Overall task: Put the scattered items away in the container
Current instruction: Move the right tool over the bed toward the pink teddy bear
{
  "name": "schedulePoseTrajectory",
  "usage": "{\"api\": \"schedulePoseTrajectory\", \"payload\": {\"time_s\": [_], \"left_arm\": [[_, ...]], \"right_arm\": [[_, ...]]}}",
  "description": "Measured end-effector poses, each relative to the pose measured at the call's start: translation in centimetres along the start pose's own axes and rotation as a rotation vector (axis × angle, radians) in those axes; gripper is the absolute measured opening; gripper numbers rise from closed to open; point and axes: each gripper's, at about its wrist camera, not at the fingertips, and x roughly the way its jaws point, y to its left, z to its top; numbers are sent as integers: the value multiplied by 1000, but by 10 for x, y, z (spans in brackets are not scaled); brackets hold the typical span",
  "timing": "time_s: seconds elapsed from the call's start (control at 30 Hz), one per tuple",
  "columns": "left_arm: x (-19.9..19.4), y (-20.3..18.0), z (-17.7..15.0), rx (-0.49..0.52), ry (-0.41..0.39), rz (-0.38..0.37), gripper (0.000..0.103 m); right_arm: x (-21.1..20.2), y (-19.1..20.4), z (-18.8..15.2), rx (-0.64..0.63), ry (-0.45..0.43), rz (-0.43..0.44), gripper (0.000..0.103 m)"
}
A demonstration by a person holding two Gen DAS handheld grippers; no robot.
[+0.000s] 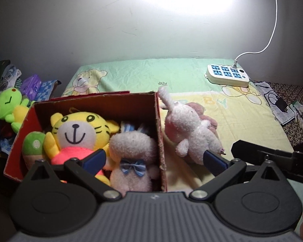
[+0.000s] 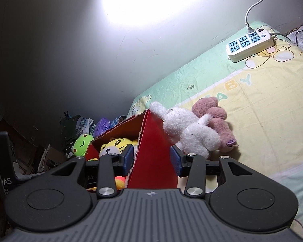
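A red cardboard box (image 1: pixel 159 121) stands on the bed and holds a yellow tiger plush (image 1: pixel 78 133), a white plush with a blue bow (image 1: pixel 131 157) and a green toy (image 1: pixel 33 143). A white and pink elephant plush (image 1: pixel 189 129) lies on the sheet just right of the box, its trunk against the box wall. My left gripper (image 1: pixel 154 161) is open, its jaws straddling the box's right wall. My right gripper (image 2: pixel 152 160) is open, straddling the same red wall (image 2: pixel 153 151), with the elephant plush (image 2: pixel 189 131) just beyond its right finger.
A white power strip (image 1: pixel 228 74) with a cable lies at the bed's far right, near the wall. A green frog plush (image 1: pixel 8 106) and piled clothes sit left of the box. A charger and a glove (image 1: pixel 301 115) lie at the right edge.
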Motion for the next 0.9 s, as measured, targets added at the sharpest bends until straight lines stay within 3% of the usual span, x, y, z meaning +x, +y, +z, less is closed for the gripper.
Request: {"api": "schedulePoseTrajectory", "payload": {"time_s": [0.5,0.9], "left_arm": [[19,-65,2,71,27,-92,102],[42,-83,-20,117,79,-184,102]], "right_arm": [[-27,-57,13,73,-15,-70,44],[-7,-84,21,106,48,-68,45]]}}
